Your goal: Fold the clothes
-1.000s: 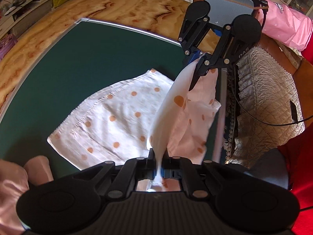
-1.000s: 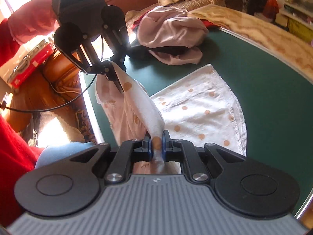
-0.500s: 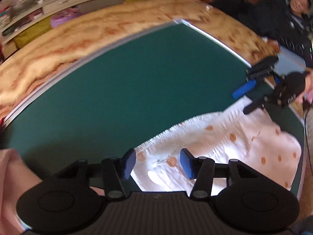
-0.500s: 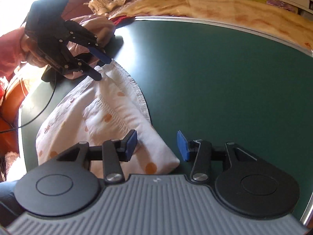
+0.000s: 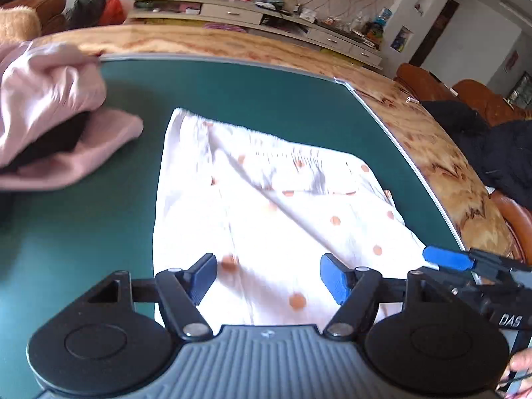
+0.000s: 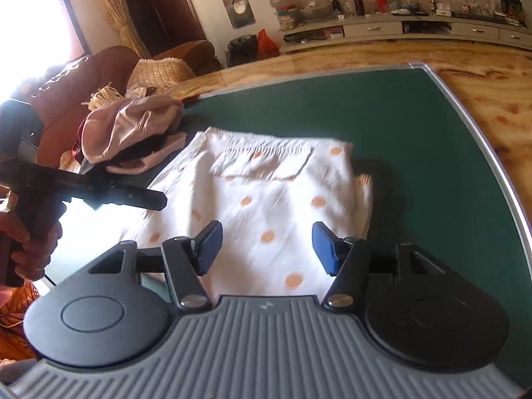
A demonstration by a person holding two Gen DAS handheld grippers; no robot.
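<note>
A white garment with orange dots (image 5: 282, 206) lies folded and flat on the green mat (image 5: 266, 93); the right wrist view shows the garment (image 6: 276, 196) with its gathered waistband at the far edge. My left gripper (image 5: 269, 276) hovers over its near edge, jaws opening, nothing pinched between the pads. My right gripper (image 6: 266, 246) hangs over the near edge too, jaws opening and free of the cloth. One blue finger (image 5: 445, 259) of the right gripper shows at the right. A hand (image 6: 30, 242) holds the left gripper's handle.
A heap of pink clothes (image 5: 43, 116) over something dark sits at the mat's far left, touching the garment's corner (image 6: 133, 126). The mat's metal rim (image 6: 492, 153) borders a wooden tabletop (image 5: 432, 139). Sofas and a low cabinet stand beyond.
A second ago both grippers were shut on a lifted edge of the garment. They have let go and opened, the cloth now lies flat, and both have swung to face it from the near side.
</note>
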